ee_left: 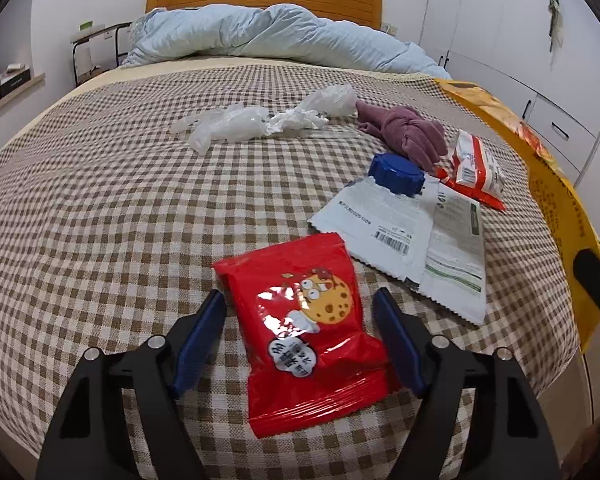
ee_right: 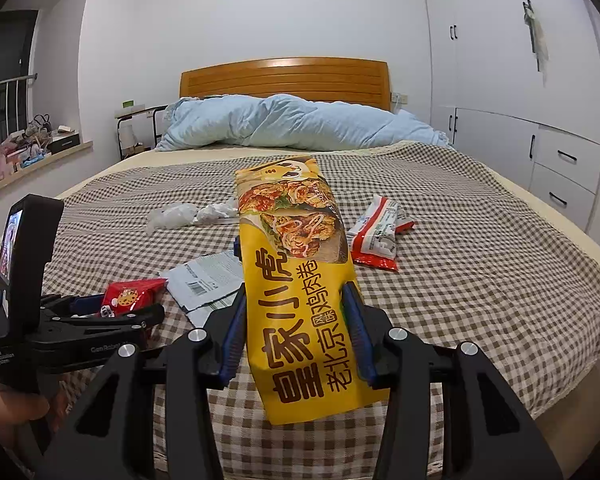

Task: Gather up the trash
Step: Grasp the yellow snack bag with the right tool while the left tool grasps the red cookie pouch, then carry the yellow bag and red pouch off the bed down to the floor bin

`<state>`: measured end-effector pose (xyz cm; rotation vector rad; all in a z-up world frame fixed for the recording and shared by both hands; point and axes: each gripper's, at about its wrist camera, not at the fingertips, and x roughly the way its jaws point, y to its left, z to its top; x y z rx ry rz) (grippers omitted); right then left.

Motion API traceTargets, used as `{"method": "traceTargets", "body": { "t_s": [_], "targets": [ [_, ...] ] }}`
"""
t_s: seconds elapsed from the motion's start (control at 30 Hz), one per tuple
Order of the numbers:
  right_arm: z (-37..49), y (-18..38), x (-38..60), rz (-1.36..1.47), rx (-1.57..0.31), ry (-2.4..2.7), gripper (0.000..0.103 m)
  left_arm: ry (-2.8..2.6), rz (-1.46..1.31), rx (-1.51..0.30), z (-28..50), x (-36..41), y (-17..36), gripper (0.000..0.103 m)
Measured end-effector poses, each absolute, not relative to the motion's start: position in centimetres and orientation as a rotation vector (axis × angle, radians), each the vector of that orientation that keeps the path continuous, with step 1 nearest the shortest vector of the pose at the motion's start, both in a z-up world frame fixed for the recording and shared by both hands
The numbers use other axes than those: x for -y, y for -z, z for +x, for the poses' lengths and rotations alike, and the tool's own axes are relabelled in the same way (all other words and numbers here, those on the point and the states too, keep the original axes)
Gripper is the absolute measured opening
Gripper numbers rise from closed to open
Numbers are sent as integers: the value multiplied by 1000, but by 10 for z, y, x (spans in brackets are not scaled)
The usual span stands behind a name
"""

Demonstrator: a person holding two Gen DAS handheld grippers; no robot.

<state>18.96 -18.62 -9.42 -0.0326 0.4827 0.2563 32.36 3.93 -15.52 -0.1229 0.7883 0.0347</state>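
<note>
risk: red packet (ee_left: 308,328) looked slick and puffy; it could squirt out if the fingers closed off-centre.
left gripper (ee_left: 300,308): low over the bed (ee_left: 100,200), lower centre of frame, fingers spread either side of the packet, not visibly touching.
right gripper (ee_right: 294,304): raised, fingers pinching the yellow bag (ee_right: 300,280), centre frame.
remaining trash: upper right, on the bed.

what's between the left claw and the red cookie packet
Nothing visible. The red cookie packet lies flat on the checked bedspread, already between the open fingers of the left claw, with a gap on each side.
</note>
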Motion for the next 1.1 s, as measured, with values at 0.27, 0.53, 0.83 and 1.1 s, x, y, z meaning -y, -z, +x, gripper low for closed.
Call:
{"method": "traceTargets", "body": {
  "t_s": [0.27,0.53,0.83,1.1],
  "targets": [
    [187,94,190,-35,-484,-246,45,-40,-97,-781,325,-39,156,52],
    [187,95,192,-42,-481,-244,45,-33,-83,-763,322,-40,154,46],
    [185,94,194,-57,-471,-241,45,-19,-50,-717,315,-37,145,46],
    [173,87,200,-72,-452,-237,45,15,-42,-678,299,-36,134,46]
  ]
}}
